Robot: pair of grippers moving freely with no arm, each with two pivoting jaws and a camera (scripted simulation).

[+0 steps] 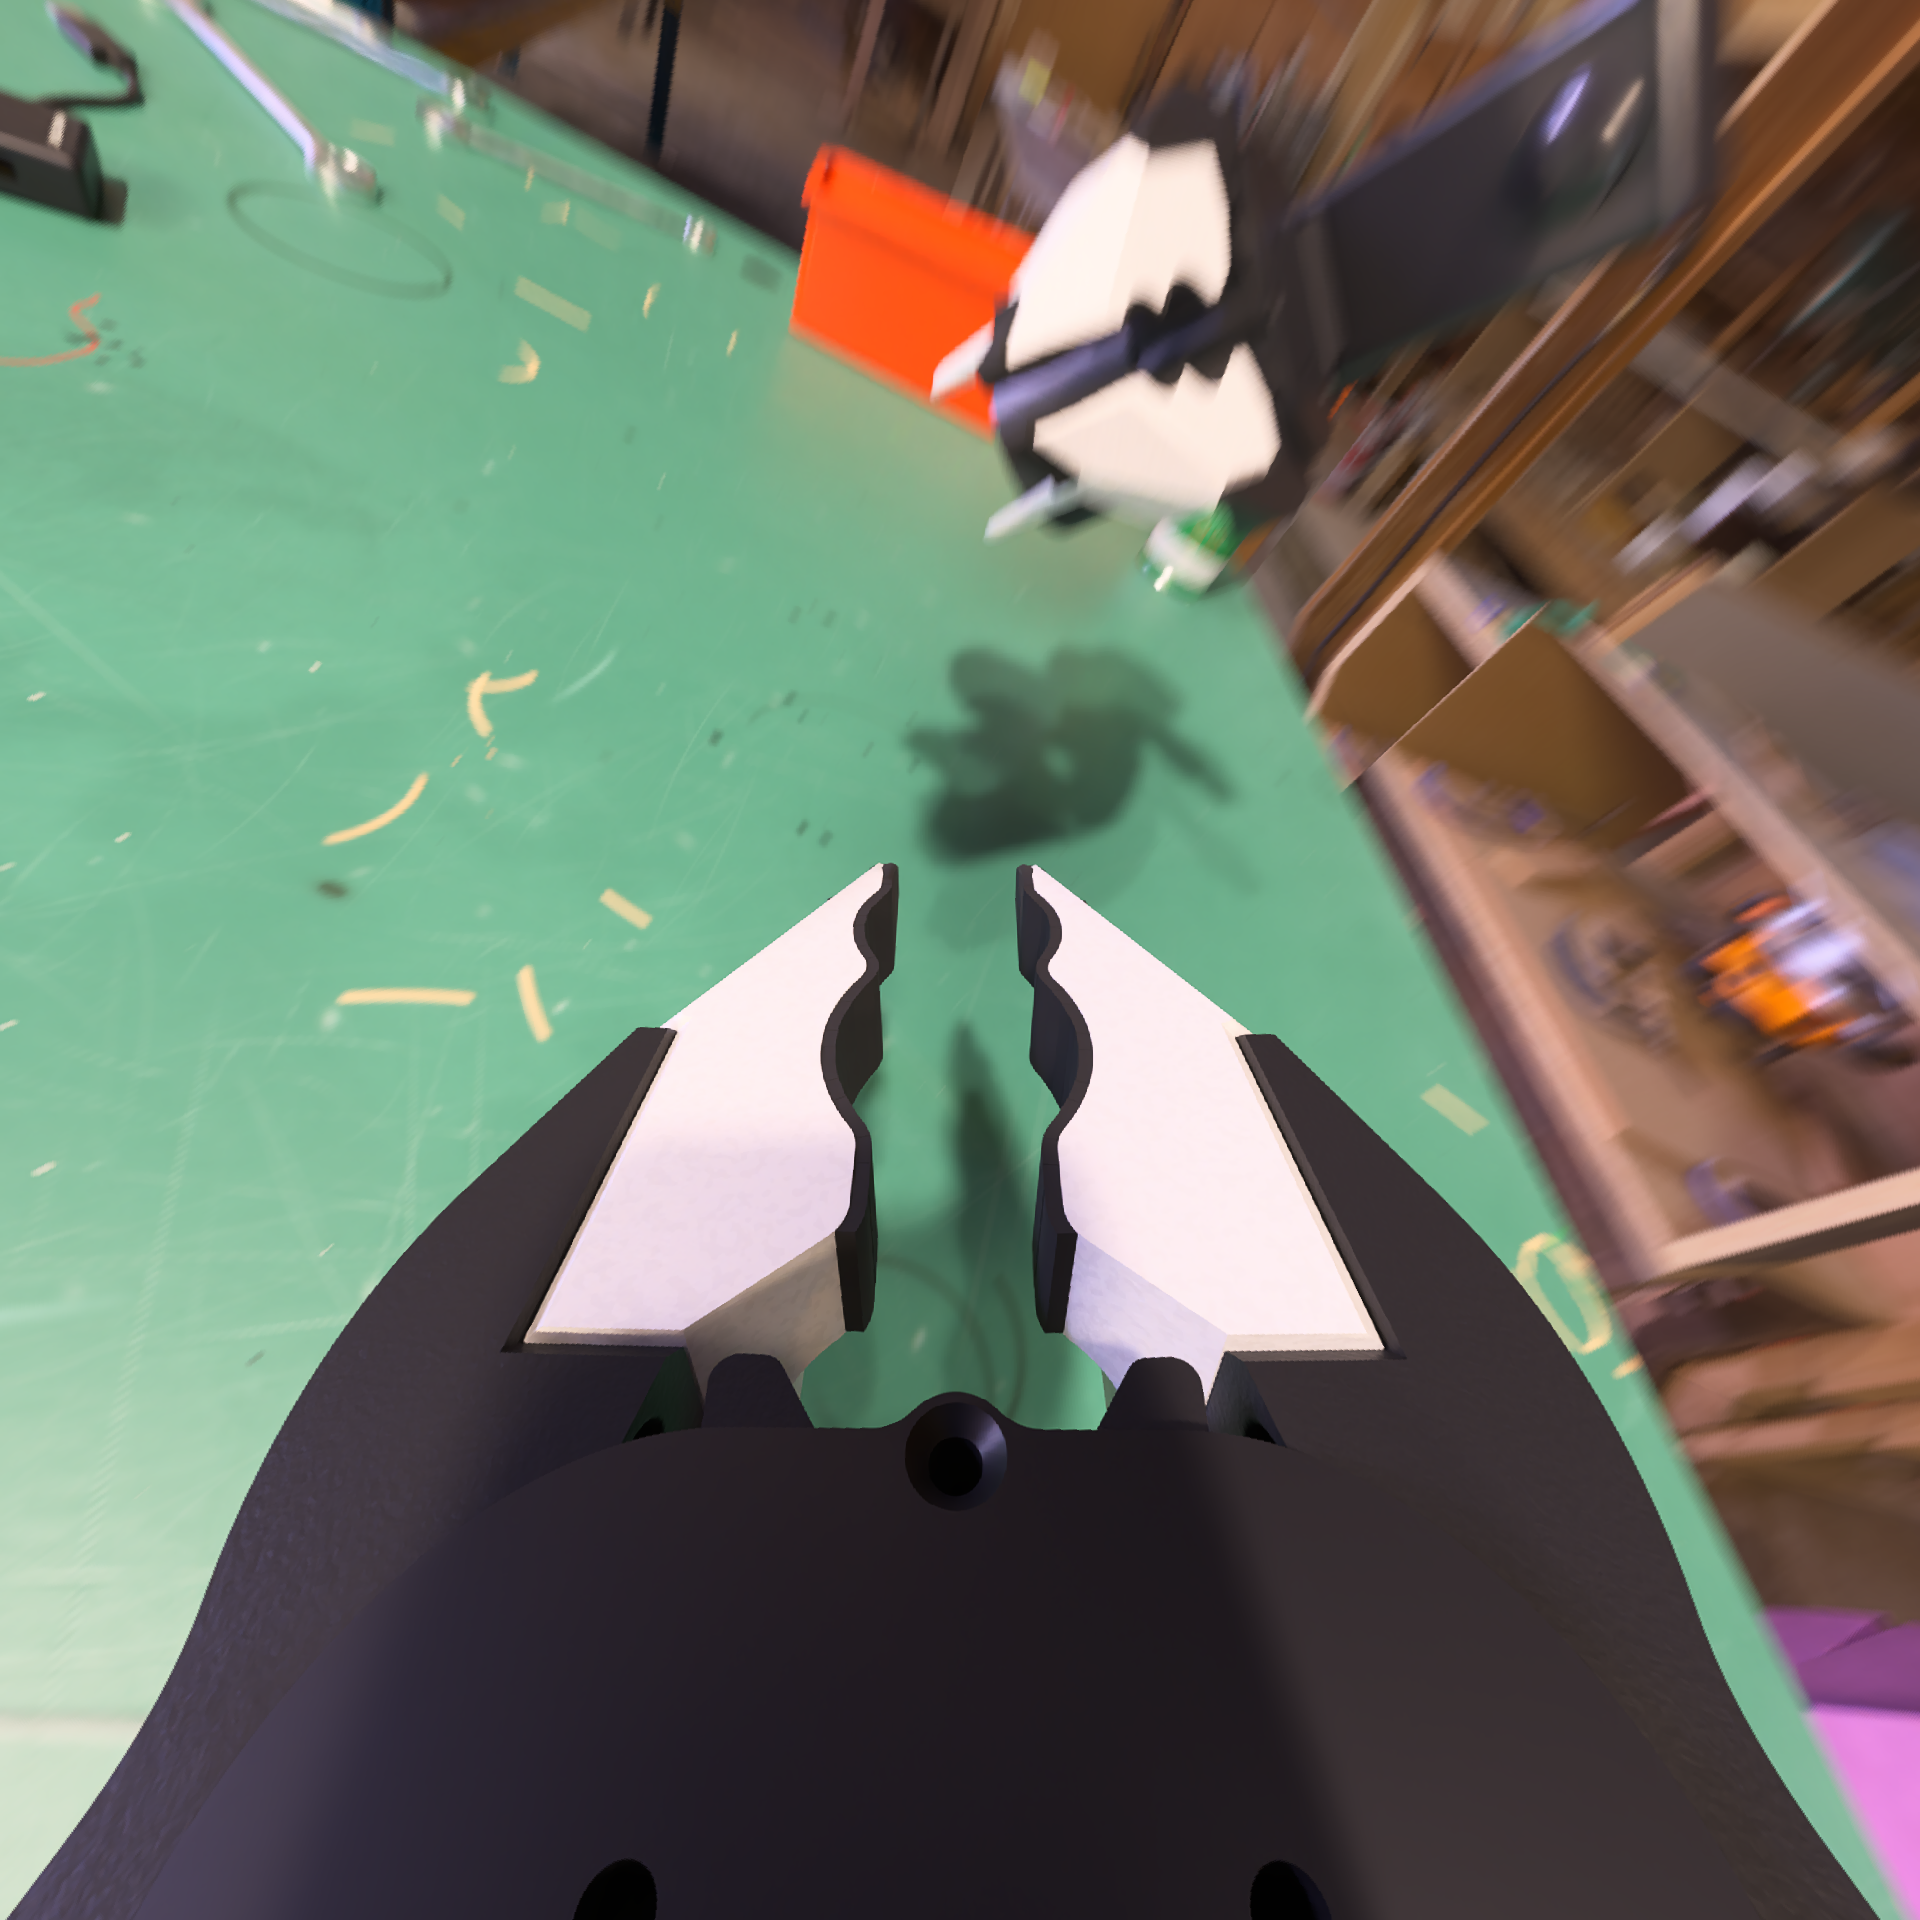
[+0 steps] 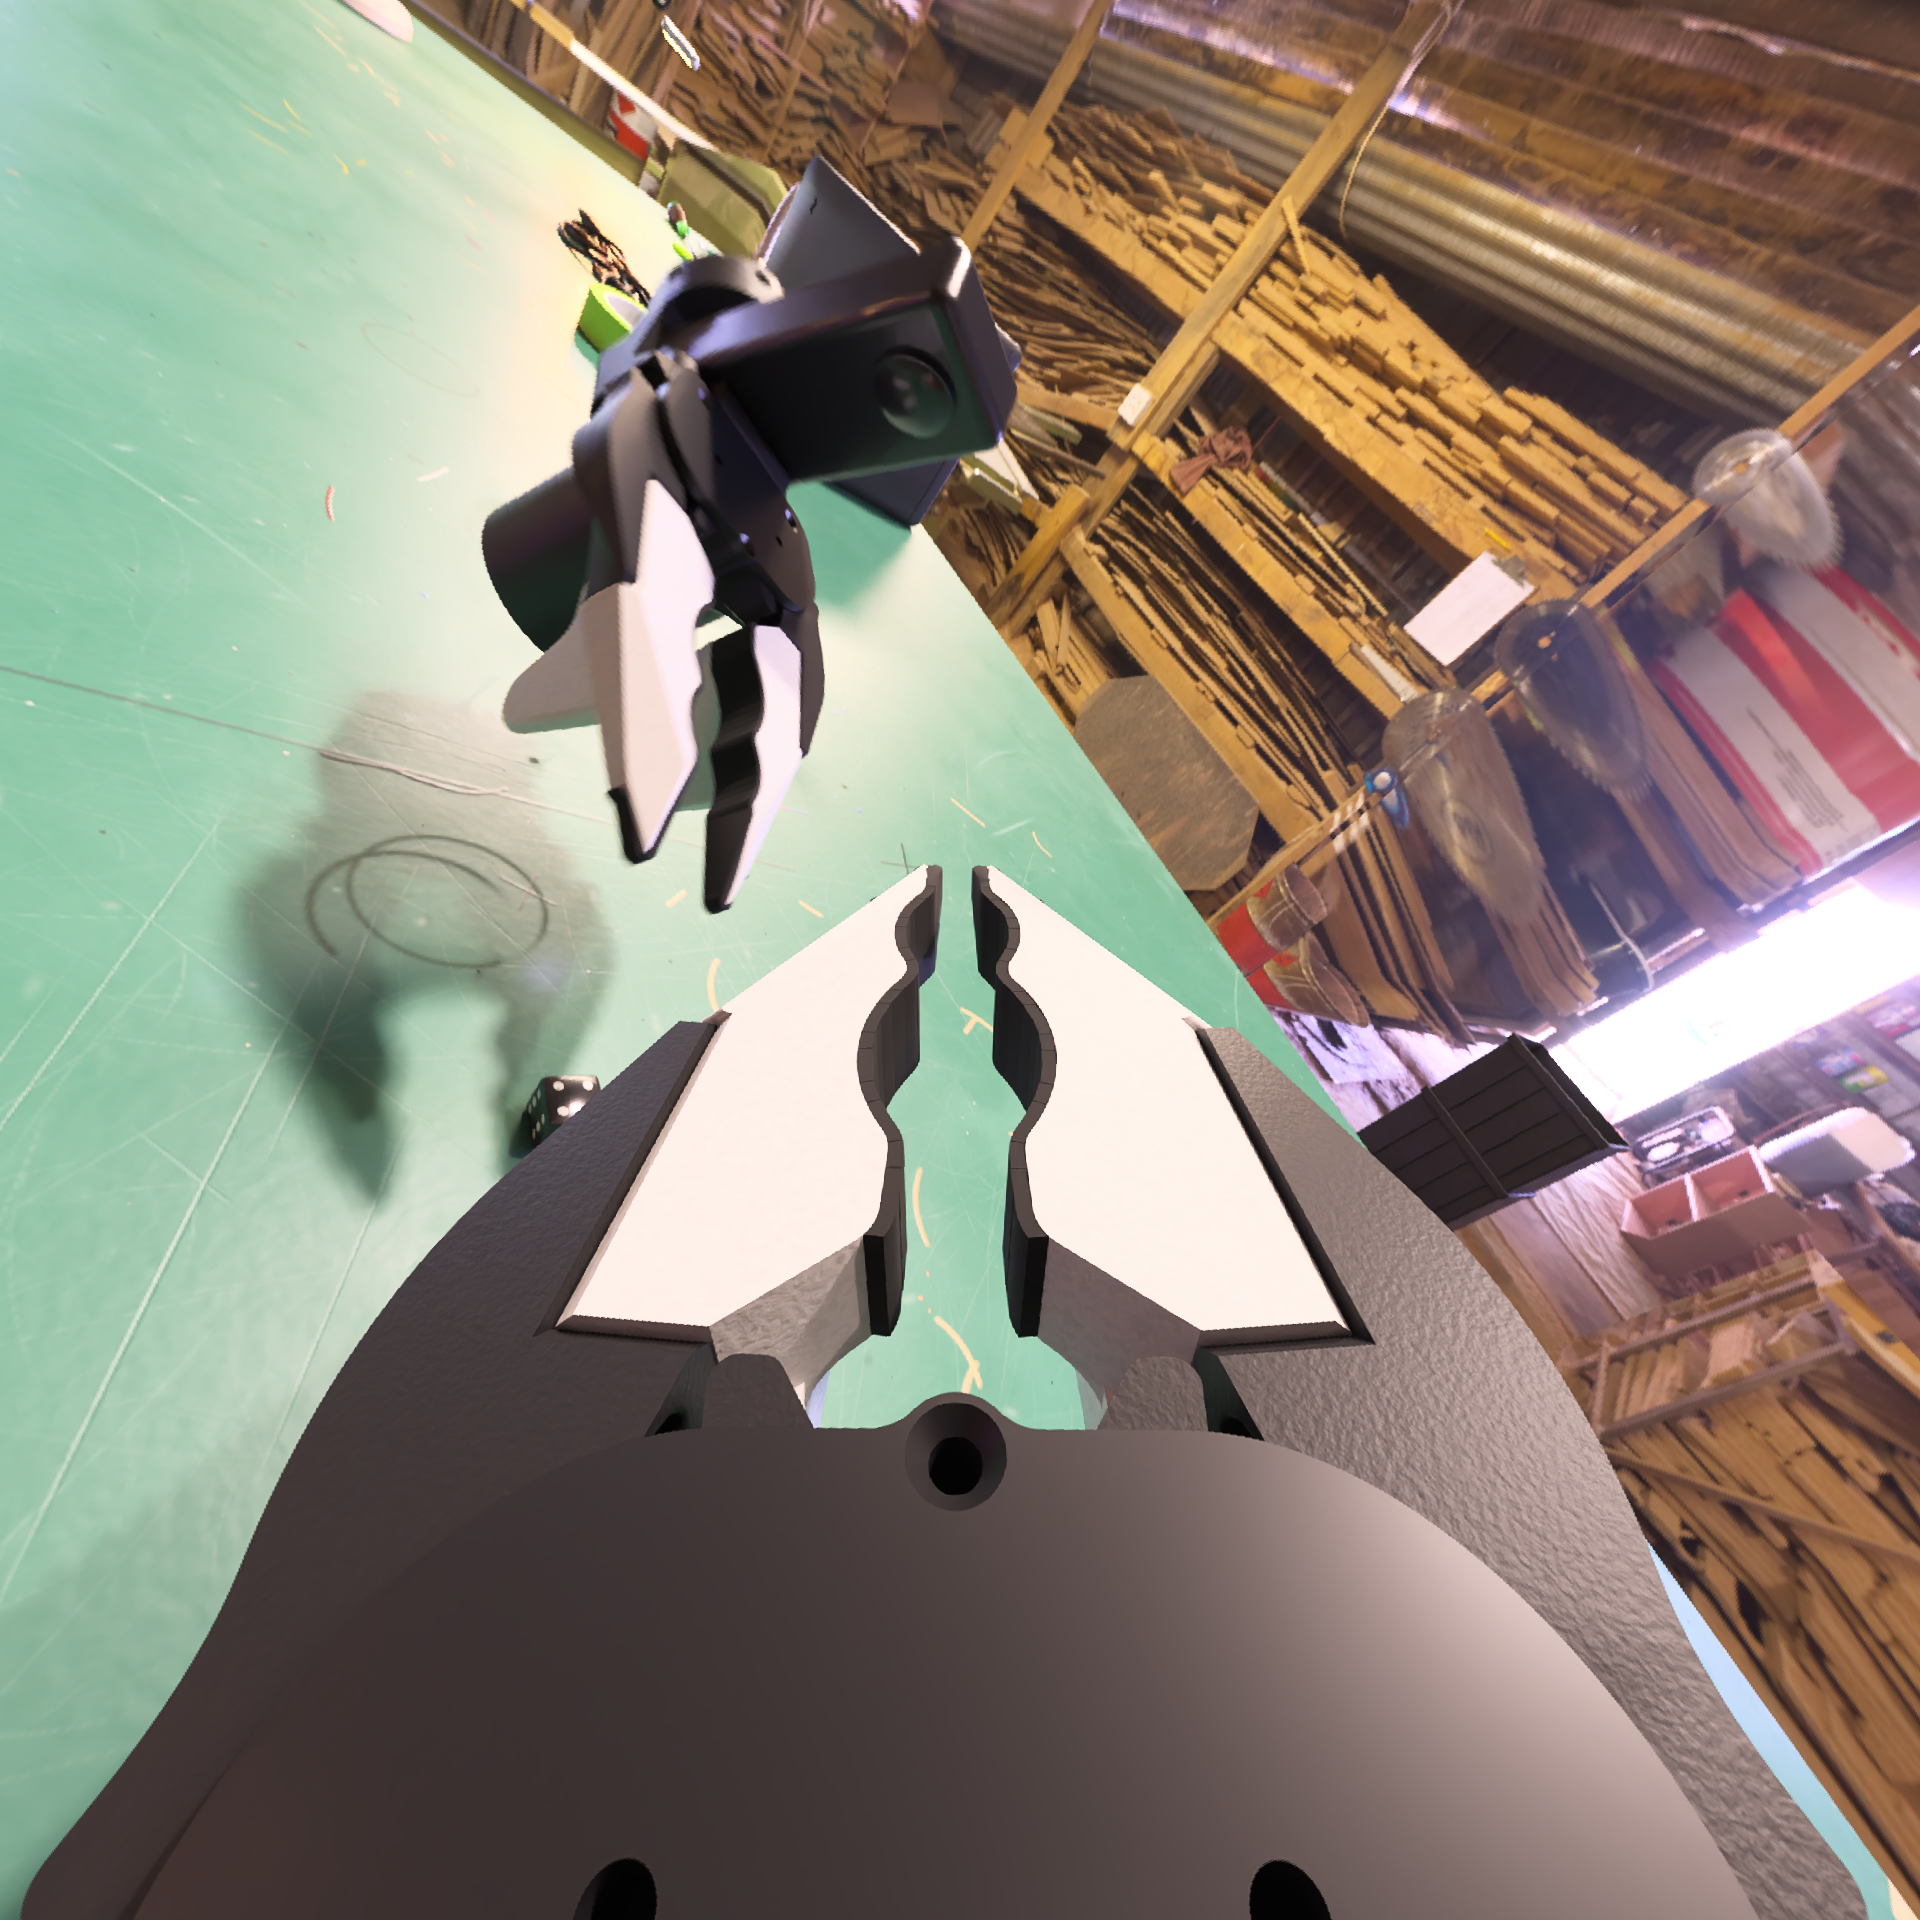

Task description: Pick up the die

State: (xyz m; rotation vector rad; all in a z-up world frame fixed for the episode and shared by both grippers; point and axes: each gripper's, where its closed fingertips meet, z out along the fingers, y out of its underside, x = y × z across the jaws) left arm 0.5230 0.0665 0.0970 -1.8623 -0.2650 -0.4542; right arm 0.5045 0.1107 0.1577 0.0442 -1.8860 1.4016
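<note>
Above the green table [image 1: 312, 623], both the left gripper [image 1: 957, 868] and right gripper [image 2: 957, 871] hover slightly parted, empty.

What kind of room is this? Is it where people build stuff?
Probably a workshop. A scratched green cutting mat covers the bench, with metal wrenches lying on it, and the shelves behind are stacked with wood offcuts. A small black die sits on the mat too.
</note>
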